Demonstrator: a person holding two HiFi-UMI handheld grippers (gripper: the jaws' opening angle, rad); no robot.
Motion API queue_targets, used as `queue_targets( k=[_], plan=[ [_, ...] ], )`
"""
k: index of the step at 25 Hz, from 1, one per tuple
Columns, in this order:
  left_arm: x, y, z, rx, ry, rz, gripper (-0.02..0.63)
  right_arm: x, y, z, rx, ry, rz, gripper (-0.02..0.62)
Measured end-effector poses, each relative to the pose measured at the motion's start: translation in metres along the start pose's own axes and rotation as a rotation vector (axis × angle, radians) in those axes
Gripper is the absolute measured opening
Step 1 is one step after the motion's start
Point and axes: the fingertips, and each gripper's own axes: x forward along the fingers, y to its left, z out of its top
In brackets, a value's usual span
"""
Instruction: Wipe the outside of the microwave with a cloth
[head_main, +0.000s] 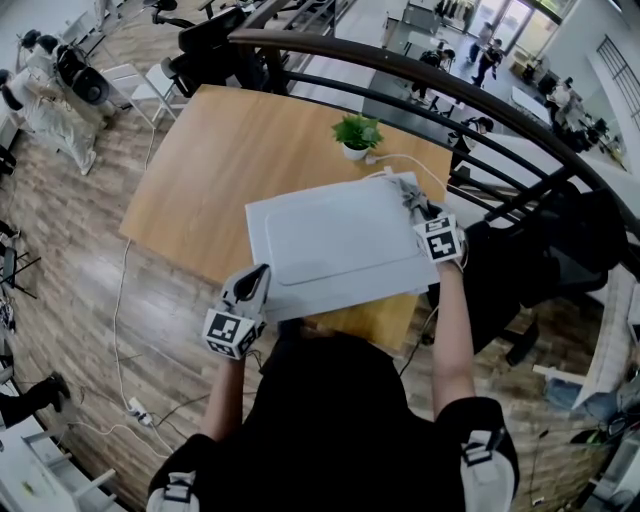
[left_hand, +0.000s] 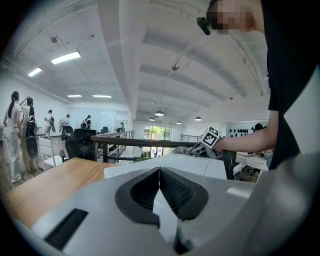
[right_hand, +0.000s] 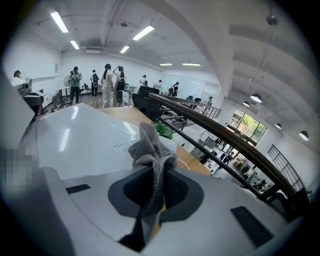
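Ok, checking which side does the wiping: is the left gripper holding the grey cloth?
No, the left gripper is shut on nothing; the grey woven cloth is pinched in the right gripper.

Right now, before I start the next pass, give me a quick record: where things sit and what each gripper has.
microwave: on the wooden table
cloth: grey, pinched in the right gripper, at the microwave's far right corner
left gripper: fingers together, empty, by the microwave's near left corner
plant: on the table beyond the microwave
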Motion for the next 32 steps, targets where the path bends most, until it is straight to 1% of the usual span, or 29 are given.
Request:
queue_targets(
  k=[5,10,14,19,22,27,32],
  plan=[
    [0.003,-0.002,0.001,-0.006,0.000,-0.005,0.003,0.001,-0.002,0.000,0.019,-0.011,0.006,0.025],
    [0.002,-0.001,0.000,-0.002,0.011,-0.010,0.003,0.002,-0.004,0.003,0.012,-0.008,-0.002,0.025],
    [0.002,0.001,-0.003,-0.009,0.018,-0.003,0.003,0.010,-0.006,0.000,0.023,0.014,0.012,0.025],
    [-0.001,0.002,-0.002,0.000,0.011,0.007,0.003,0.024,-0.016,0.017,0.031,-0.031,0.003,0.024],
    [-0.005,0.004,0.001,-0.016,0.024,0.024,0.003,0.034,-0.021,0.024,0.021,-0.029,-0.001,0.023],
    [-0.017,0.011,-0.005,-0.009,0.027,0.049,0.003,0.043,-0.021,0.032,0.016,-0.028,-0.008,0.023],
    [-0.020,0.015,-0.009,-0.018,0.021,0.049,0.003,0.043,-0.022,0.032,-0.012,-0.011,-0.038,0.021]
  ],
)
